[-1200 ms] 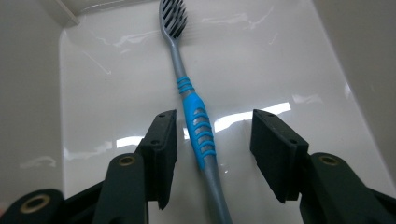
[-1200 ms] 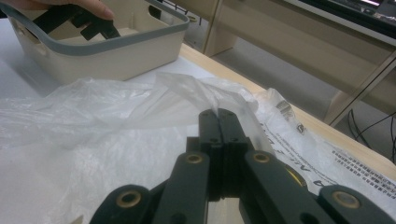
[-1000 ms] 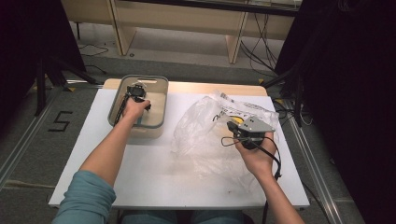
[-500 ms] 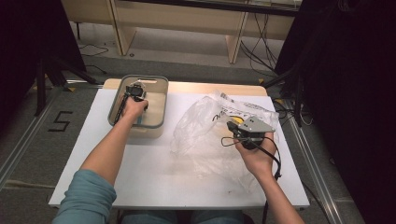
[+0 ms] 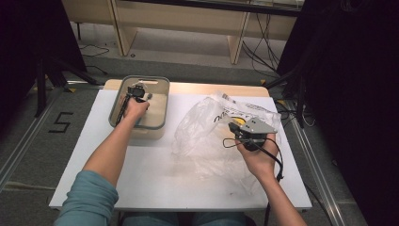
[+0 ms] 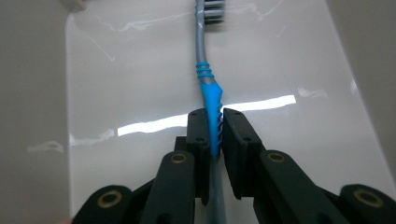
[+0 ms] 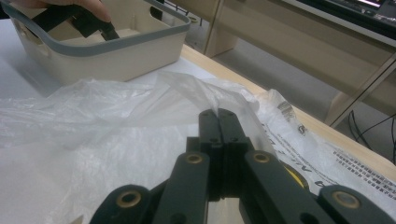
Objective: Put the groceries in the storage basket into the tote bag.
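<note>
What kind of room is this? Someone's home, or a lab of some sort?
Probably a lab or recording room, not a home: a white table stands between black curtains, cables trail over the floor, and a tape numeral marks the carpet.

Glossy plastic bin point(image 6: 140, 70), crinkled clear bag point(image 7: 116, 116)

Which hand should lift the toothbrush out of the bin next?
Left. The left gripper is down in the bin, its jaws just closing on the toothbrush handle. The right gripper is pinching the plastic bag across the table.
</note>
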Tool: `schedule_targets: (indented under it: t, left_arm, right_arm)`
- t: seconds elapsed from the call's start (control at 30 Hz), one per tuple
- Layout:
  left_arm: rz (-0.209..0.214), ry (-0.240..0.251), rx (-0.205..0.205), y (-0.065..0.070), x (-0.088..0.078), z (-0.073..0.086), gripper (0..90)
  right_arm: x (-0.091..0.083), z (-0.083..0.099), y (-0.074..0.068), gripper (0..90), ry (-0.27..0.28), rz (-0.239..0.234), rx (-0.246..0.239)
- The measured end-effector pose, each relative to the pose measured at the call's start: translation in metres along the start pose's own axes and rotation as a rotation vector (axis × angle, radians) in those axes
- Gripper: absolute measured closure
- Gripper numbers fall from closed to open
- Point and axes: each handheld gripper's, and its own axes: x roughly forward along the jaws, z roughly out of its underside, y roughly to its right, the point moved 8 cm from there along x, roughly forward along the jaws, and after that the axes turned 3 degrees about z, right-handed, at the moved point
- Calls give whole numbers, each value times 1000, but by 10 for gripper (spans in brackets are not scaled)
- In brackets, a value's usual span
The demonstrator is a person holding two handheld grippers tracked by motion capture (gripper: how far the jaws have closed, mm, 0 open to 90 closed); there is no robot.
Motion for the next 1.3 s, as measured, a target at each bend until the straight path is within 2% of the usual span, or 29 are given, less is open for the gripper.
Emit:
schedule_targets:
  t: [0.4, 0.6, 1.3]
  left_arm:
    - [-23, -6, 49, 2, -1, 1, 816]
    - [-33, 0, 51, 2, -2, 1, 822]
    - [-16, 2, 50, 3, -4, 0, 823]
  right_arm:
    - [0, 0, 0, 900, -3, -1, -2]
    - [0, 1, 0, 900, -3, -3, -3]
    - [1, 1, 0, 900, -2, -1, 0]
